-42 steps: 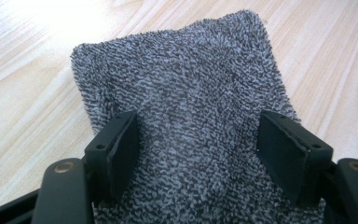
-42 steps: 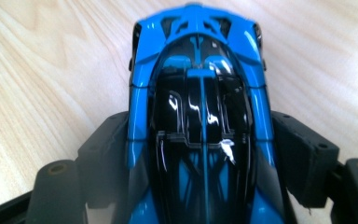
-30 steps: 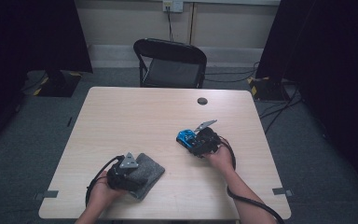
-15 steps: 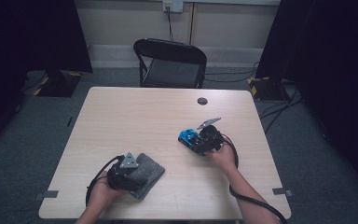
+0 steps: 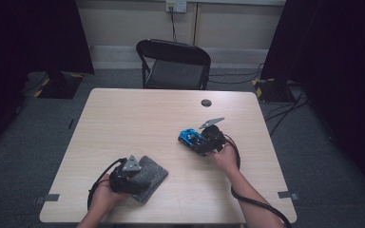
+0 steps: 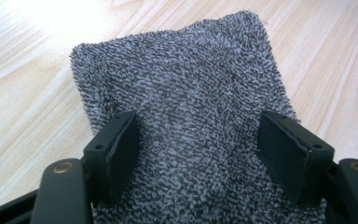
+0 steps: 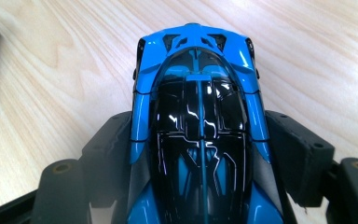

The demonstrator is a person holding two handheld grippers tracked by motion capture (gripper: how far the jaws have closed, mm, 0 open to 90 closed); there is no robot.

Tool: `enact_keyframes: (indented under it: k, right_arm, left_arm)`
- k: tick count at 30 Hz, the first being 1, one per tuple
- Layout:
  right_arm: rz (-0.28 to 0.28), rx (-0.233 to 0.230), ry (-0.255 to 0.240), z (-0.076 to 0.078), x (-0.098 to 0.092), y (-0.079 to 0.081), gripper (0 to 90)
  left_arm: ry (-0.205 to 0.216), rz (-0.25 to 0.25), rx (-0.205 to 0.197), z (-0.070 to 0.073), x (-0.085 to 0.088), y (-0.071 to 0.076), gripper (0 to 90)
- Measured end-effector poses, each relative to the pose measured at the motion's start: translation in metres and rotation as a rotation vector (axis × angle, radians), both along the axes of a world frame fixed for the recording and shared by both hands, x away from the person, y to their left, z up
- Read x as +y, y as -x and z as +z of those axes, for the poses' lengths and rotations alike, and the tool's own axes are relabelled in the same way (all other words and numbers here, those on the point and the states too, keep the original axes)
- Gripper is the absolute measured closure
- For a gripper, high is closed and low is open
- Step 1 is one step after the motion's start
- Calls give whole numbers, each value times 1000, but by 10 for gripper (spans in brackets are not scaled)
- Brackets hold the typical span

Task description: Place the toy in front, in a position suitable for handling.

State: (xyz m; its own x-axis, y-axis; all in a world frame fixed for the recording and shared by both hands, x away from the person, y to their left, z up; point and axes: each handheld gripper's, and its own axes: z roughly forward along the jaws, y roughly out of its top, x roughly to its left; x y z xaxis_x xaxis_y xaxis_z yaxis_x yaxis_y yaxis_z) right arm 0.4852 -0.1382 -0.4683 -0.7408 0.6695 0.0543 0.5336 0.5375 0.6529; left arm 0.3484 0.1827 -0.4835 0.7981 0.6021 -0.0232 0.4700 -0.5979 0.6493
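A glossy blue and black toy car (image 5: 189, 137) (image 7: 198, 88) lies on the pale wooden table (image 5: 138, 118), right of the middle. My right gripper (image 5: 197, 142) (image 7: 198, 154) is shut on it, with a jaw pressed against each side of the car's body. Near the front left, a grey terry cloth (image 5: 154, 173) (image 6: 182, 88) lies on the table. My left gripper (image 5: 139, 180) (image 6: 198, 144) rests low on the cloth's near end. The cloth bulges up between its wide-set jaws and fills the gap from pad to pad.
A small dark round disc (image 5: 206, 102) sits near the table's far edge. A black folding chair (image 5: 173, 64) stands behind the table. Cables run across the floor at the right, and dark curtains hang on both sides.
My right gripper has shifted slightly away from me with the toy car in it. The left gripper and the cloth have stayed in place.
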Motion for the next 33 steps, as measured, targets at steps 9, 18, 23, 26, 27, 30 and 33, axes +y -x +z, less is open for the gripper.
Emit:
enact_keyframes:
  k: [9, 18, 23, 26, 27, 30, 33]
  right_arm:
    - [32, -25, 7, 0, 26, -5, 280]
    - [67, -20, 2, -7, 45, -12, 280]
    - [83, -18, 7, -15, 51, -13, 279]
    - [83, -16, -6, -18, 50, -13, 278]
    - [83, -16, -6, -18, 50, -13, 278]
    - [94, -15, -10, -19, 46, -13, 276]
    - [98, -18, -5, -21, 45, -12, 274]
  left_arm:
    - [7, -5, 0, 0, 1, 0, 286]
    - [14, -6, 0, -1, 2, 0, 284]
    - [12, -8, -1, -1, 2, 0, 284]
    - [14, -8, -2, -1, 2, 0, 283]
    - [15, -8, -1, -1, 2, 0, 283]
    - [14, -8, -2, -1, 2, 0, 283]
    - [13, -7, -2, -1, 2, 0, 283]
